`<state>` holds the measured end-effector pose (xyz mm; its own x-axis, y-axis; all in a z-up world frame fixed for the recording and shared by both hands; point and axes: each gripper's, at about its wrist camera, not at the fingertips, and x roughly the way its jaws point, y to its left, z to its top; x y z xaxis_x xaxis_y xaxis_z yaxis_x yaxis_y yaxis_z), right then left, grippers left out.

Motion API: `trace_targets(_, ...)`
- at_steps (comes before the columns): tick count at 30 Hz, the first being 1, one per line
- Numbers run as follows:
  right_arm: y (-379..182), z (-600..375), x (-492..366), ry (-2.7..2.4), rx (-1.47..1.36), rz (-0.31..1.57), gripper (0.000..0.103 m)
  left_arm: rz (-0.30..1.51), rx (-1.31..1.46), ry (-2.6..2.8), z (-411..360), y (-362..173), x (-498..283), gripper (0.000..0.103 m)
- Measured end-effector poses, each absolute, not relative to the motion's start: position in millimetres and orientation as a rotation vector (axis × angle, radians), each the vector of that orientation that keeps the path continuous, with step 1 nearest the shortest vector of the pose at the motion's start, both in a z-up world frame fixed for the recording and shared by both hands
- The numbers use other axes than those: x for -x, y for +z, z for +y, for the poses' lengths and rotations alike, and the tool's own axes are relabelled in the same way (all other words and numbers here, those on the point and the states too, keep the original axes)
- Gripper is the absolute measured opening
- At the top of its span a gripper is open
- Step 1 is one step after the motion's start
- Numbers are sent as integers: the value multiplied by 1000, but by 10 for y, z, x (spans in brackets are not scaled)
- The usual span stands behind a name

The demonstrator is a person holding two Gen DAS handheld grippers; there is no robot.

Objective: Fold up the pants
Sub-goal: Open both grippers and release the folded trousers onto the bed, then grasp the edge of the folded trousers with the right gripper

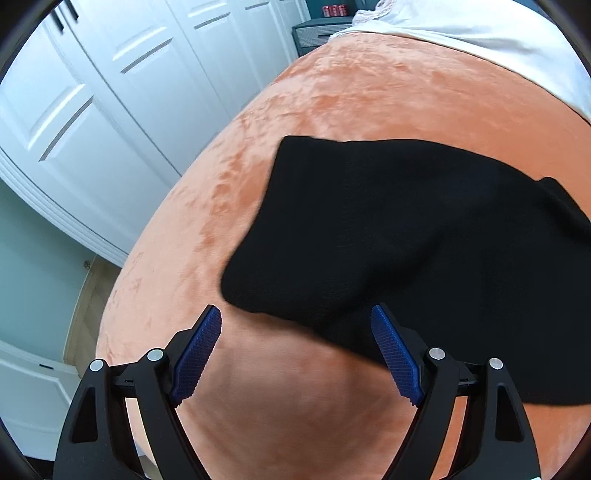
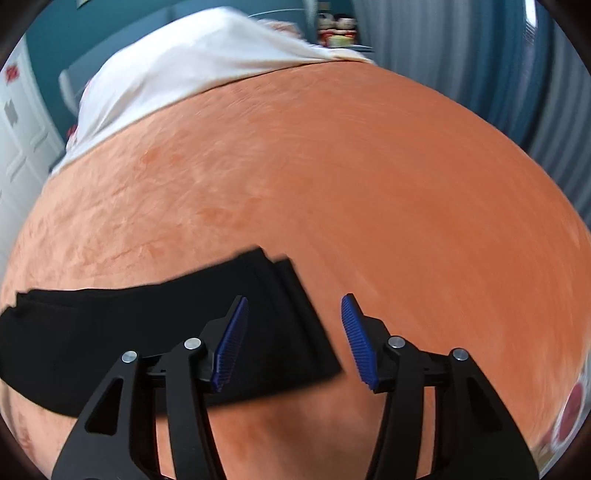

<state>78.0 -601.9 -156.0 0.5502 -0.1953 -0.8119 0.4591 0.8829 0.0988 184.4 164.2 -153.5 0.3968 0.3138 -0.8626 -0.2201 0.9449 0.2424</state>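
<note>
Black pants [image 1: 388, 236] lie flat on an orange blanket [image 1: 332, 96] on a bed, folded lengthwise. My left gripper [image 1: 295, 317] is open and empty, hovering above the near edge of the wide end of the pants. In the right wrist view the leg end of the pants [image 2: 184, 332] lies at the lower left, with two layered hems showing. My right gripper [image 2: 293, 306] is open and empty, above the hem end's right edge.
A white sheet [image 1: 480, 33] covers the far end of the bed; it also shows in the right wrist view [image 2: 192, 66]. White wardrobe doors [image 1: 110, 92] stand to the left. A dark bedside cabinet [image 1: 314, 33] is beyond. Grey-blue curtains [image 2: 480, 55] hang at the right.
</note>
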Motion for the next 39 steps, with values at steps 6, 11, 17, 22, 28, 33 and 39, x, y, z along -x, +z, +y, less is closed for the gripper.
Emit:
trace_targets(6,-1906,-5727,-1471,-343,-130,1059,42,1136,-87,306,1346,-1596,-1983,81)
trace_targets(11,-1409,-5636,-1238,-330,-160,899,7,1131,-127,285,1194,-1658,-2095,81)
trace_targets(17,-1951,-5955,-972,-477,-113,1122,34,1132,-130,283,1126,-1770,-2246,81)
trace_targets(22,-1074,-5145,-907,-492,0,811,68,1115,-99,272,1312,-1764,-2221,81)
trace_targets(28,-1024,-3377,-1887,151,-178,897,65,1121,4,315,1812,-1818,-2135,81)
trace_targets(33,-1281,-1837,-2808,406,-122,994,52,1106,45,304,2250,-1786,-2040,84)
trace_targets(39,-1715,-951,-3354,424,118,1159,53,1137,151,274,2705,-1921,-2055,85)
